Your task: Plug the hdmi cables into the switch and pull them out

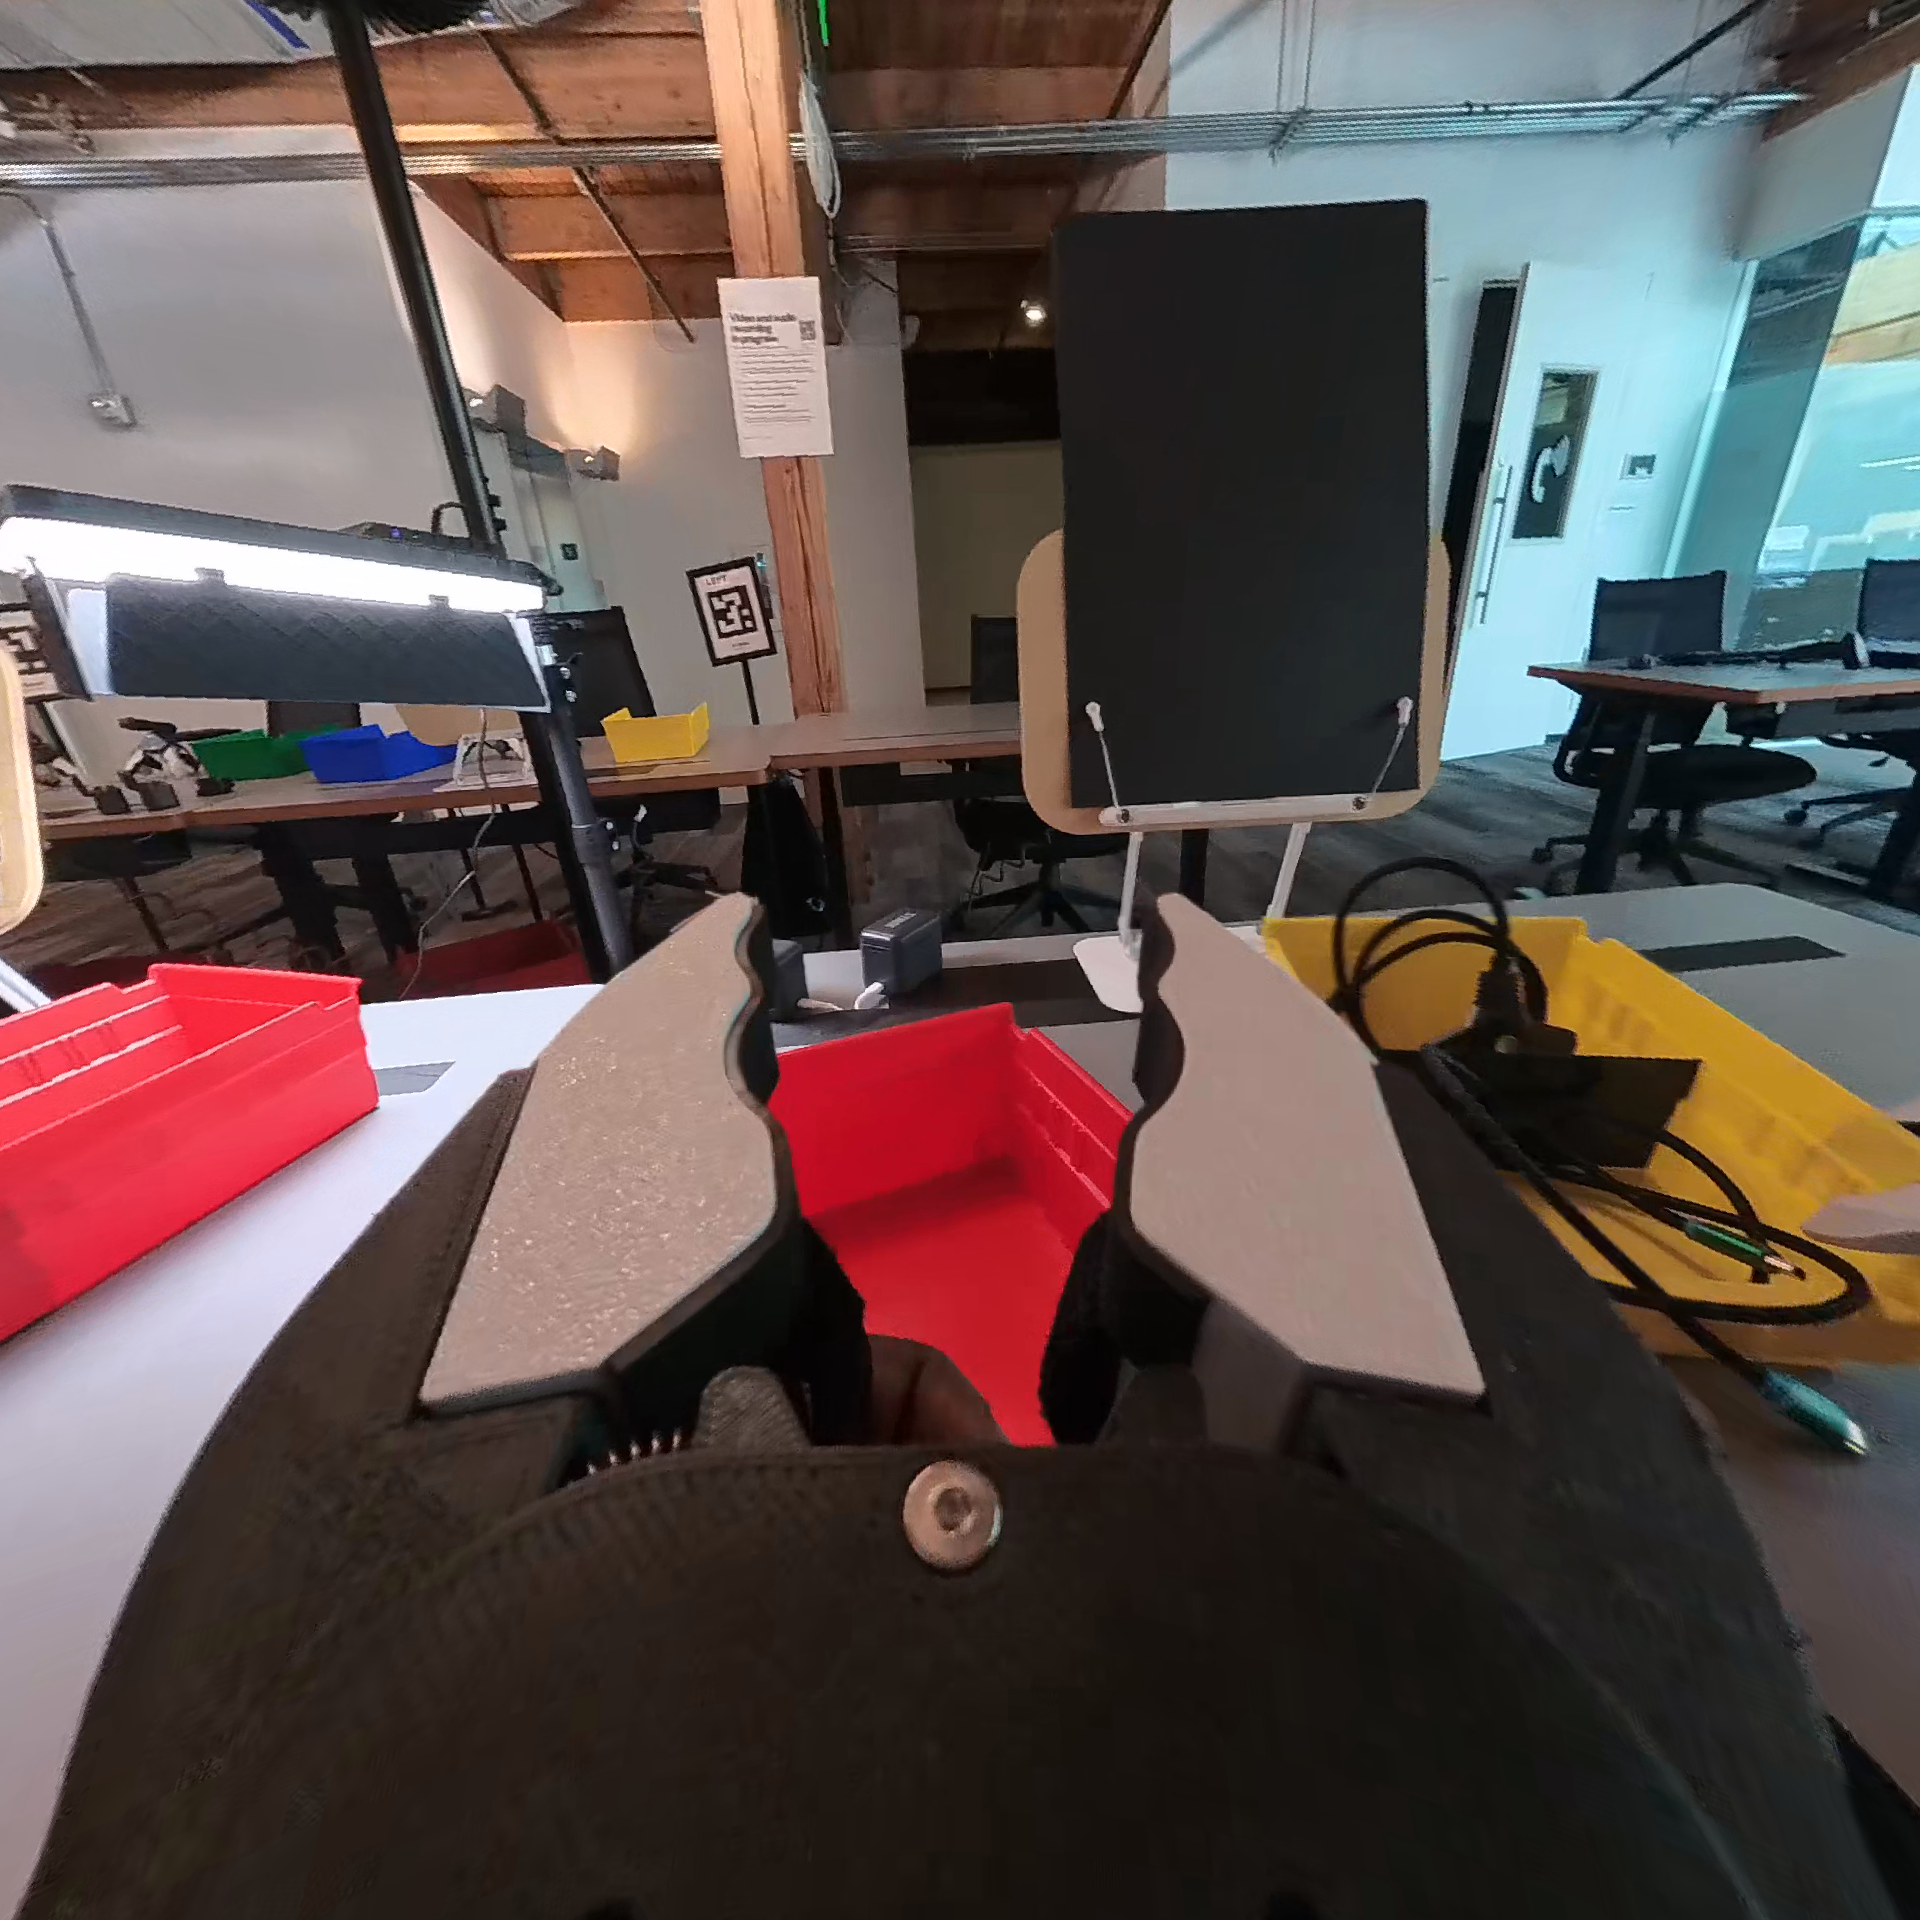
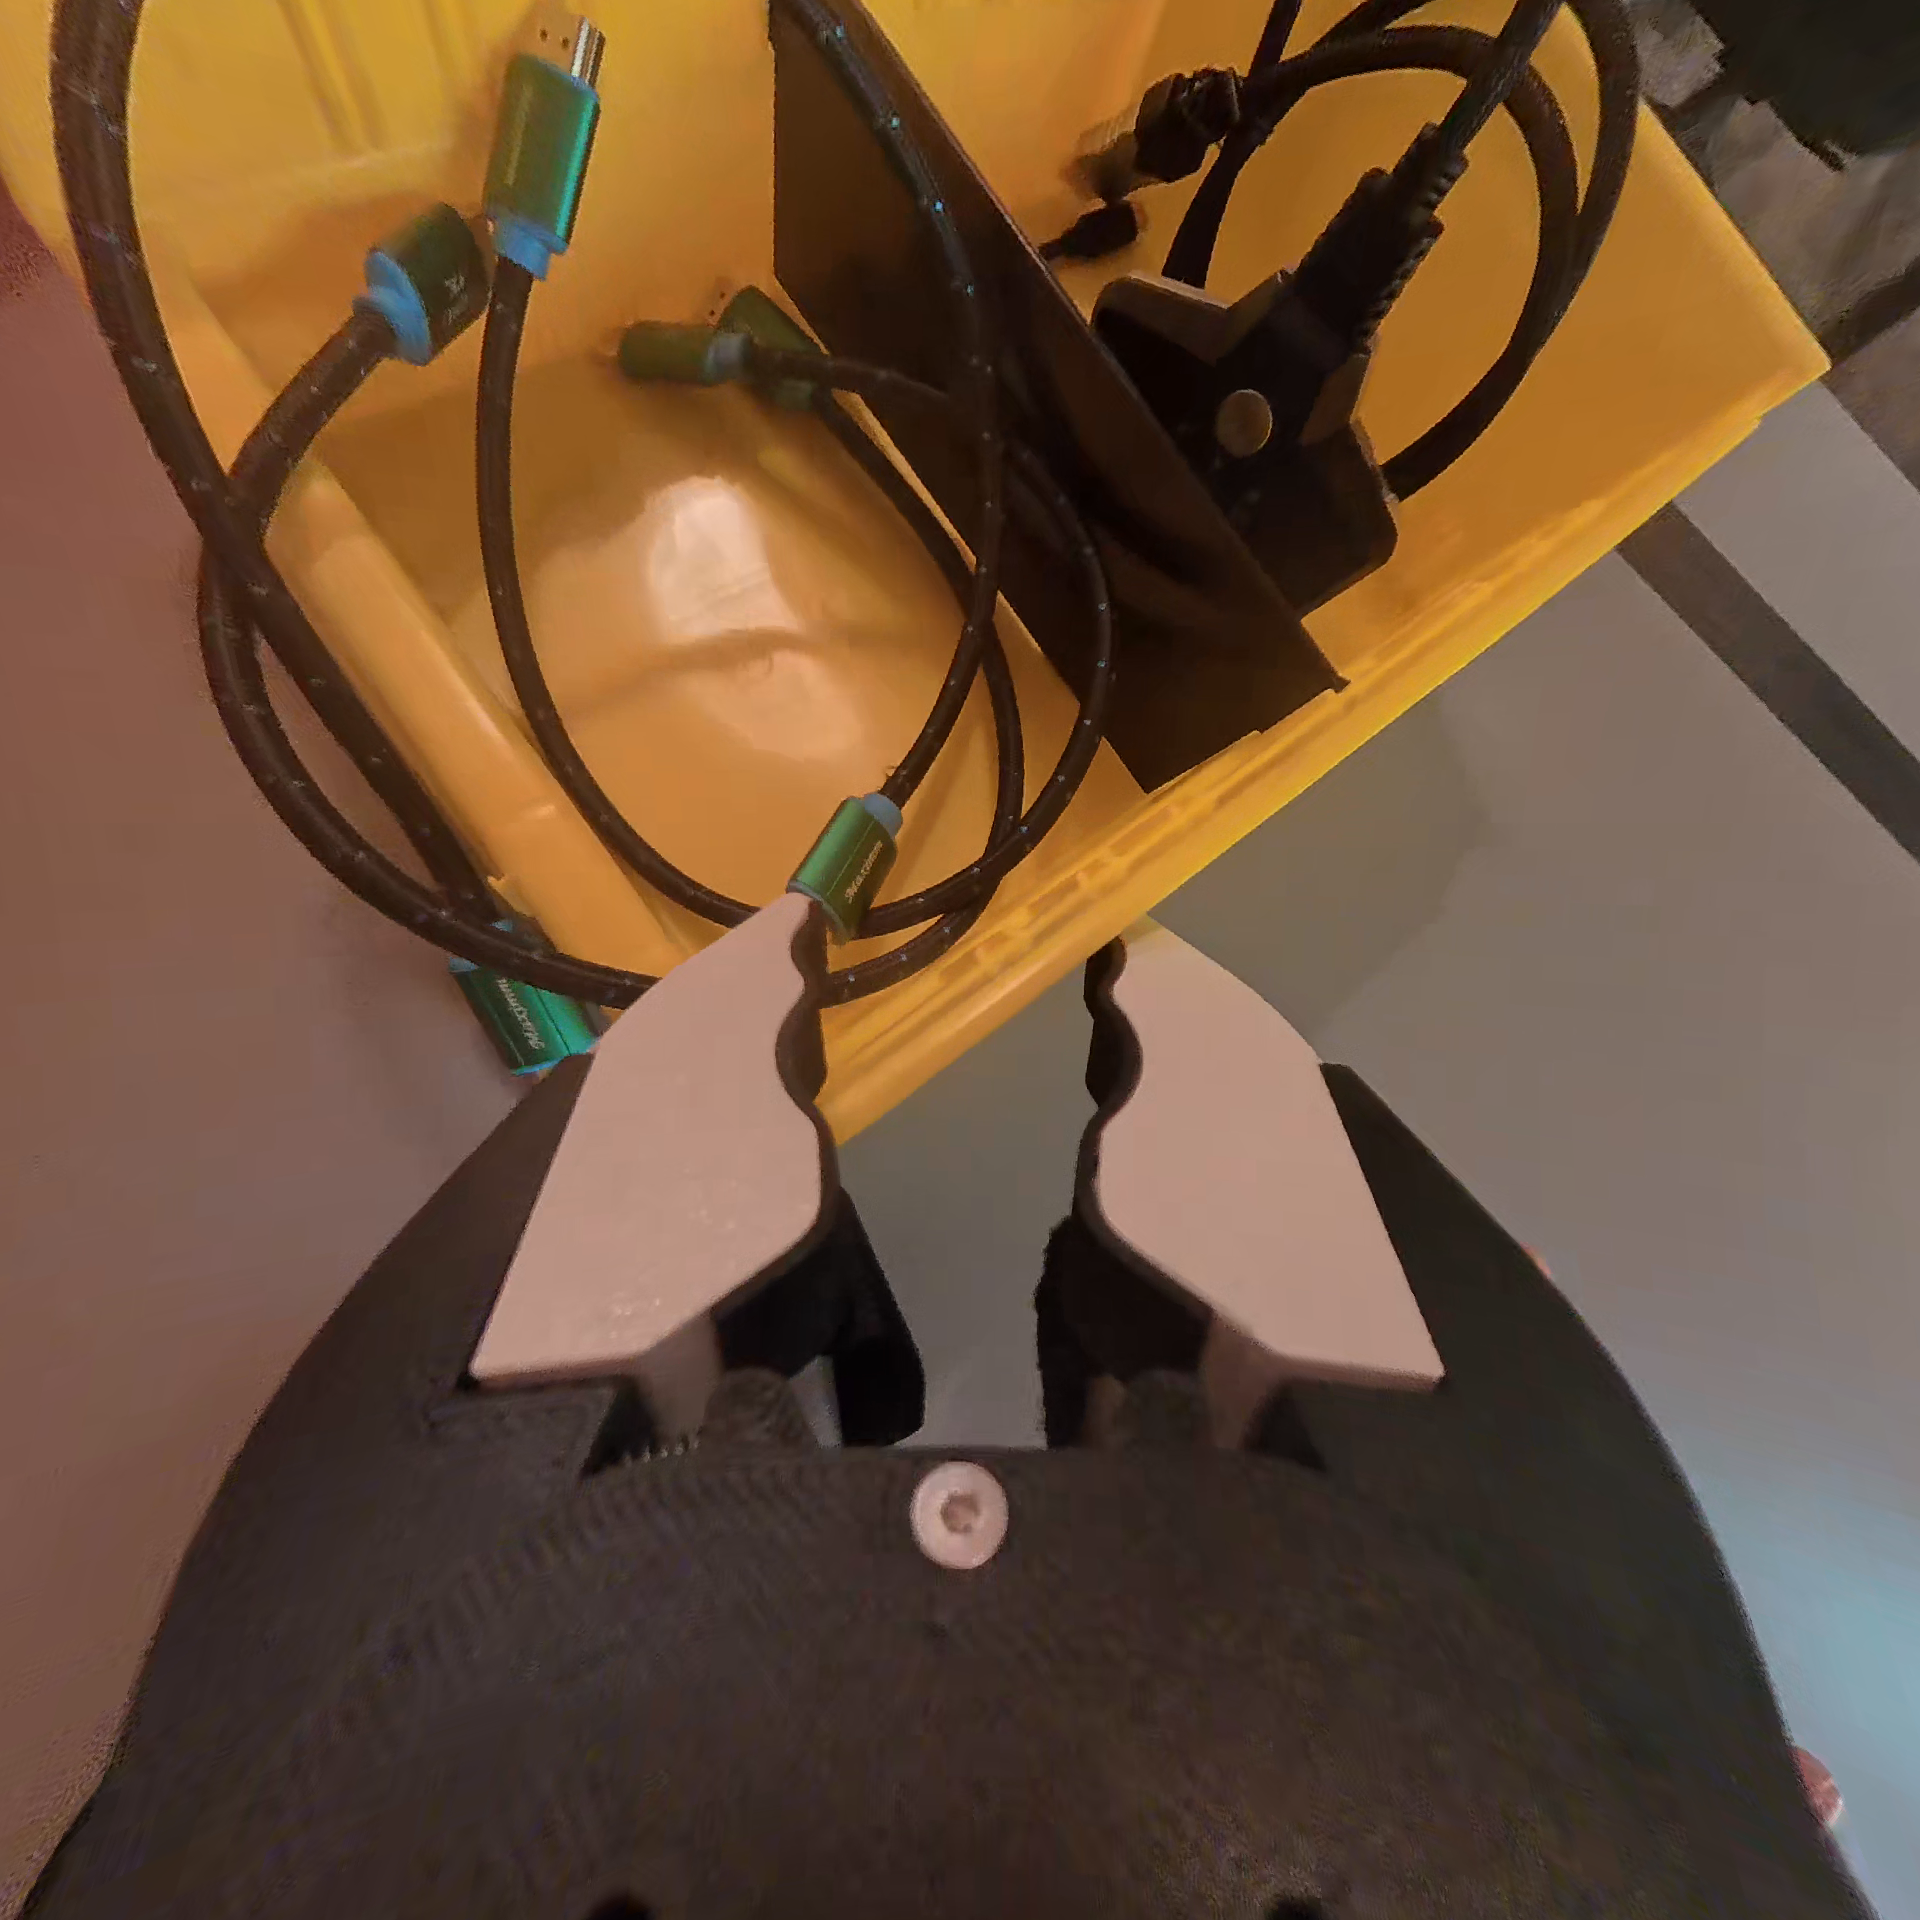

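I am holding the left gripper [image 1: 951, 1023] level over an empty red bin [image 1: 940, 1164], its fingers spread wide and grasping nothing. From here the yellow bin [image 1: 1662, 1049] is sitting off to my right, well apart from these fingertips, with the black cabling piled in it.

Moving across, the right gripper [image 2: 951, 1003] is hovering over the near rim of that yellow bin [image 2: 1195, 831], also released, with a clear gap between its fingers and nothing in them. It is by far the nearer of the two. The closest green HDMI plug [image 2: 844, 862] is lying just beyond and beside my left fingertip [image 2: 774, 935], not between the fingers. Its long axis is running diagonally, cable end up and away to the right, metal tip pointing down toward me and hidden behind the finger. I cannot tell whether fingertip and plug are touching.

Further right, the black switch [image 2: 1236, 457] is resting against a dark sloping panel [image 2: 935, 312] inside the bin, with black leads already at its far end.

I am judging that the next grasp calls for a small shift left and forward, with the wrist turning so the fingers straddle the plug across its width.
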Tool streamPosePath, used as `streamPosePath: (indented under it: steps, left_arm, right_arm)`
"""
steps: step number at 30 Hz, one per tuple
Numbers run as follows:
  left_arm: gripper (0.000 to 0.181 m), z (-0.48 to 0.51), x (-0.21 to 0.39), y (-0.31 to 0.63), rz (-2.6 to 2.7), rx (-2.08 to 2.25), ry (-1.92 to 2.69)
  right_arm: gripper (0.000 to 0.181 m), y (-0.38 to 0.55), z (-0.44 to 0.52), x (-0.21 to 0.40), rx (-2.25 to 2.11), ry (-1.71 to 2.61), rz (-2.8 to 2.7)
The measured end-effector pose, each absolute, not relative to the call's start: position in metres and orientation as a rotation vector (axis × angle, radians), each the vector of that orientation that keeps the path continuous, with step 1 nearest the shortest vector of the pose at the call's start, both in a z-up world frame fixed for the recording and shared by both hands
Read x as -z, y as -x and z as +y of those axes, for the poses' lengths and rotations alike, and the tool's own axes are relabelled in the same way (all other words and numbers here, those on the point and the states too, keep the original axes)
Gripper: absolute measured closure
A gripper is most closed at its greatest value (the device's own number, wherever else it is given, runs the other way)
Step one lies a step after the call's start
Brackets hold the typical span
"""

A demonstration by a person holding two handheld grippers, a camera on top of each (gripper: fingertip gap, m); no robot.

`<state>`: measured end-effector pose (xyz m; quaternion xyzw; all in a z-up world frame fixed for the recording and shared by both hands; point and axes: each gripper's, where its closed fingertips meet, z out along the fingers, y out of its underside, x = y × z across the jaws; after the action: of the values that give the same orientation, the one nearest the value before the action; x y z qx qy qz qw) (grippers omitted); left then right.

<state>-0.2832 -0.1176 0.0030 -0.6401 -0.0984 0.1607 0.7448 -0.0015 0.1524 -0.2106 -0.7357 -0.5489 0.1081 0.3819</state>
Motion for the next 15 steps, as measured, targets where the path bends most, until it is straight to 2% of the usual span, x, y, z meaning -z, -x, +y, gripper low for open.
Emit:
streamPosePath:
  steps: [7,15]
  left_arm:
    - [0.115,-0.116,-0.001,0.268,-0.154,-0.385,1.442]
    - [0.115,-0.111,-0.006,0.249,-0.076,-0.361,1.429]
  right_arm:
    - [0.131,0.042,0.149,0.214,-0.037,1.709,-1.606]
    - [0.134,0.102,0.149,0.214,-0.189,1.563,-1.64]
